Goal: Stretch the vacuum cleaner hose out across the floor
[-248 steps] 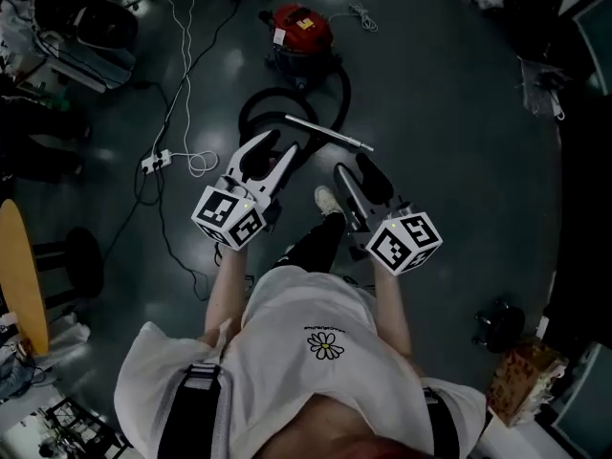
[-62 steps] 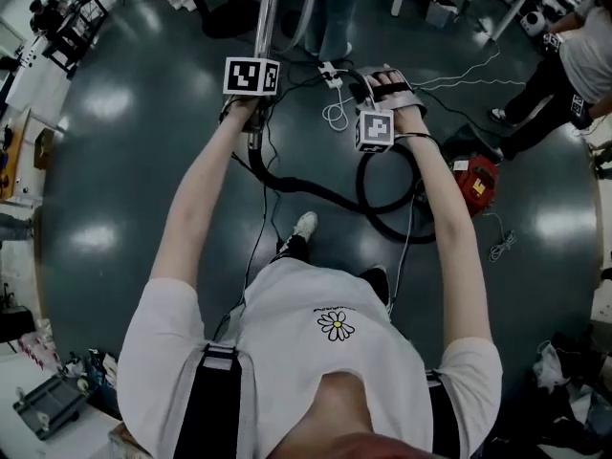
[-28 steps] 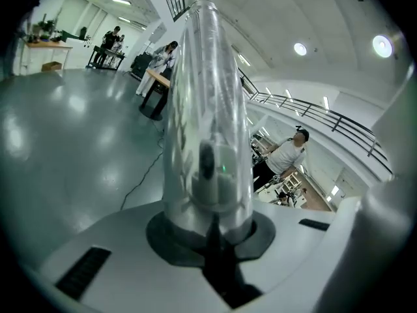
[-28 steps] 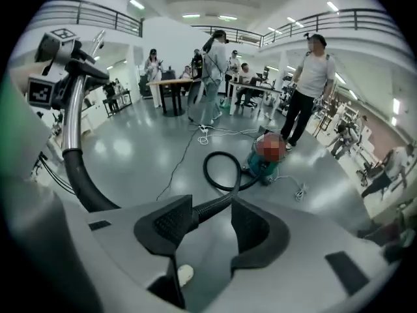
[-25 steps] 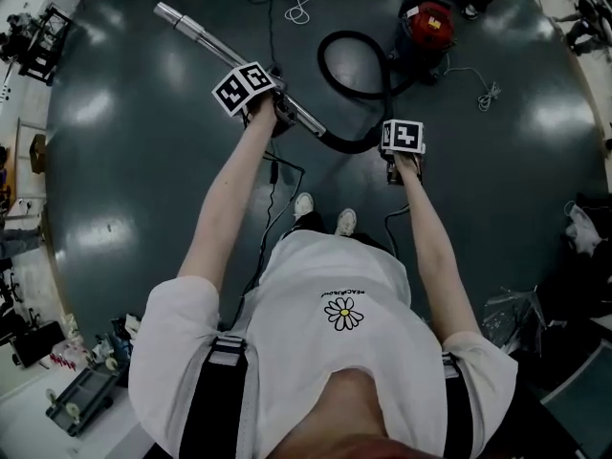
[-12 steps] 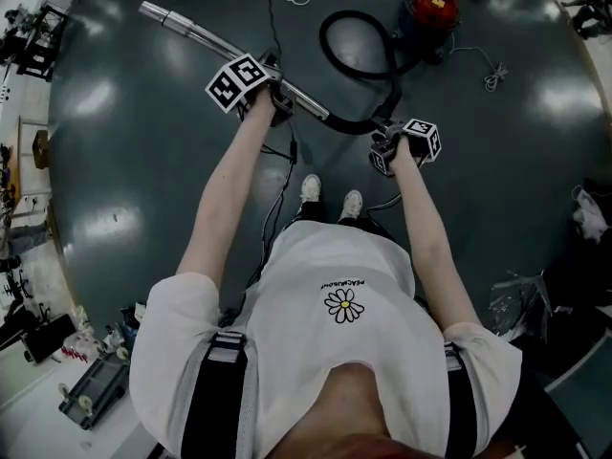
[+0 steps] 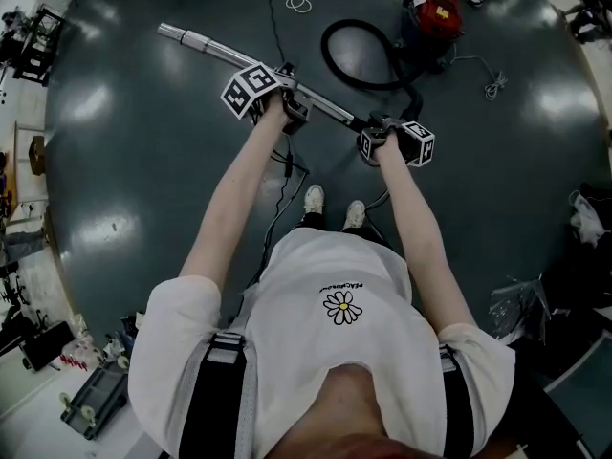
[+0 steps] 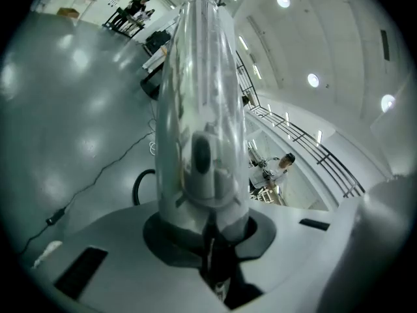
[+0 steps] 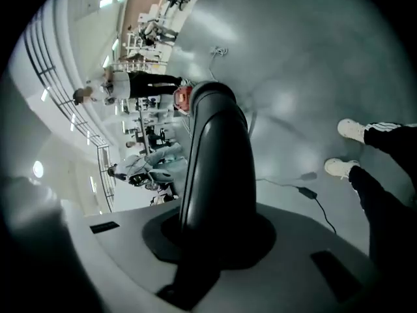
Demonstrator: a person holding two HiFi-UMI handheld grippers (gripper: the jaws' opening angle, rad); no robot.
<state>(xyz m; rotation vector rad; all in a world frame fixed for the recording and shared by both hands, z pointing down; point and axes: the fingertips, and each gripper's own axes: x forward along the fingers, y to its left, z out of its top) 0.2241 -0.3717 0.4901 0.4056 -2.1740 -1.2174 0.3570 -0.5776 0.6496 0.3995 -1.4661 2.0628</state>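
Fingers of my left gripper [image 7: 292, 105] clamp the metal wand [image 7: 210, 46]. Right gripper [image 7: 376, 138] fingers have just been closing and grip the hose [image 7: 328, 63] at its bent end. Beyond, it loops on the floor [image 7: 124, 161] to the red vacuum cleaner [image 7: 432, 15].

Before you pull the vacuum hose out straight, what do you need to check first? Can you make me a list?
1. Is the left tool shut on the metal tube? Ok.
2. Is the right tool on the hose? Ok, its jaws have just been closing round the hose end.
3. Is the hose lying straight? Not ok, it loops beside the red vacuum cleaner.
4. Are the shoes free of the black cable? Cannot tell, it runs close by them.
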